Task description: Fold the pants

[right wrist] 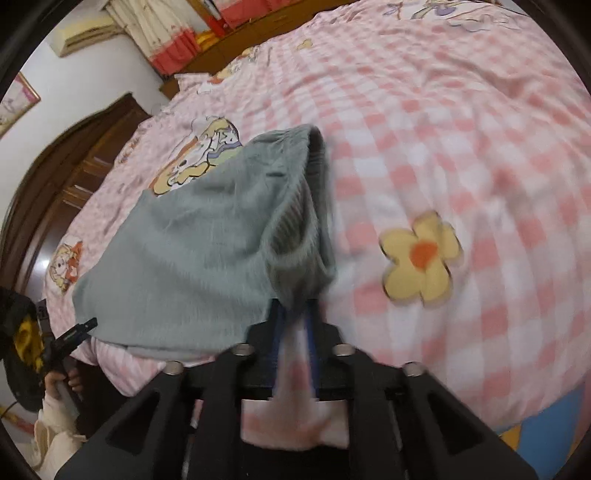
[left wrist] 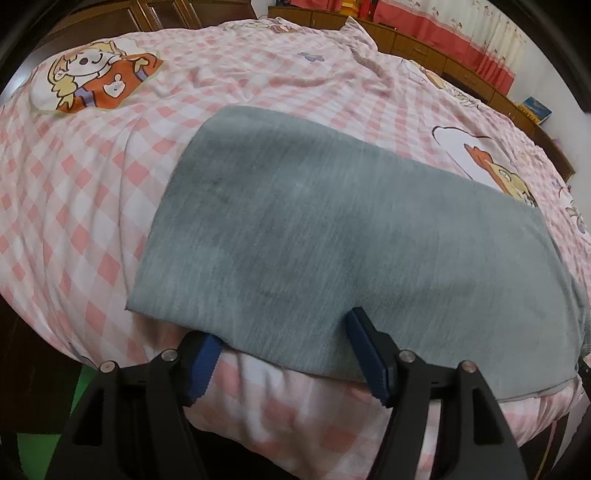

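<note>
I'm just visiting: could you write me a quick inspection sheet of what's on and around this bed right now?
Surface: bed under a pink checked cover with cartoon prints.
Job's things: grey pants, folded flat; waistband end lifted.
Clutter: nothing seen on the bed.
Grippers: left tool open at the pants' near edge; right tool nearly shut, blurred, grip on the pants unclear.
Cables: nothing seen.
Surroundings: wooden cabinets, red-and-white curtains, a wall air conditioner.

I see my left gripper (left wrist: pixel 284 354) spread wide at the near edge of the folded grey pants (left wrist: pixel 332 240) on the pink checked bedcover (left wrist: pixel 92 206).
</note>
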`<state>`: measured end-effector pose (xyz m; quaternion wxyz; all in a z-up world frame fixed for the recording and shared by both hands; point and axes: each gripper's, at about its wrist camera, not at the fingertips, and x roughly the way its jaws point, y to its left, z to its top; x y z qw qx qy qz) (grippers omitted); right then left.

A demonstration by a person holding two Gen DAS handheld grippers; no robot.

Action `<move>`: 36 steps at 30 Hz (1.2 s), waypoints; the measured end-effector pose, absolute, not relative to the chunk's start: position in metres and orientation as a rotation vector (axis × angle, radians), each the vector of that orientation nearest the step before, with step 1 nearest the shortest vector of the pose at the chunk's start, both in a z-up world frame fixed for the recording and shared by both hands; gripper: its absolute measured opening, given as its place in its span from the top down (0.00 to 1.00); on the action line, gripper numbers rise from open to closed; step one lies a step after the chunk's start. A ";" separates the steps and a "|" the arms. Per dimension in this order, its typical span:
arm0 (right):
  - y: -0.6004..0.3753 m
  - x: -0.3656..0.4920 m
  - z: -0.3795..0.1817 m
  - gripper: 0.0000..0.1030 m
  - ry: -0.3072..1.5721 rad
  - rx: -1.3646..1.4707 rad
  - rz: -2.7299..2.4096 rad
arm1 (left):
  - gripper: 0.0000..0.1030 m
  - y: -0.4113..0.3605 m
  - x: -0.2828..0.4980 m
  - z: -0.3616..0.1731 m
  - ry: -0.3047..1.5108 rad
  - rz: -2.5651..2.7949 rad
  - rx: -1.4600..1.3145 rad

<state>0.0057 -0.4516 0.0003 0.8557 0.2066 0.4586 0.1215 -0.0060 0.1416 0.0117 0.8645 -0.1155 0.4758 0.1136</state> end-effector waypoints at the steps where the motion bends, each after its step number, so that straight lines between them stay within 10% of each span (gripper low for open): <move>1: -0.454 -0.004 0.000 0.80 0.936 0.440 0.269 | 0.32 0.142 -0.006 0.012 0.996 0.239 -0.242; 23: -0.484 0.012 -0.032 0.78 0.830 0.898 0.196 | 0.29 0.142 -0.006 0.012 0.990 0.272 -0.241; 36: -0.488 -0.011 0.007 0.93 0.838 0.652 -0.014 | 0.27 0.145 -0.008 0.011 0.970 0.316 -0.282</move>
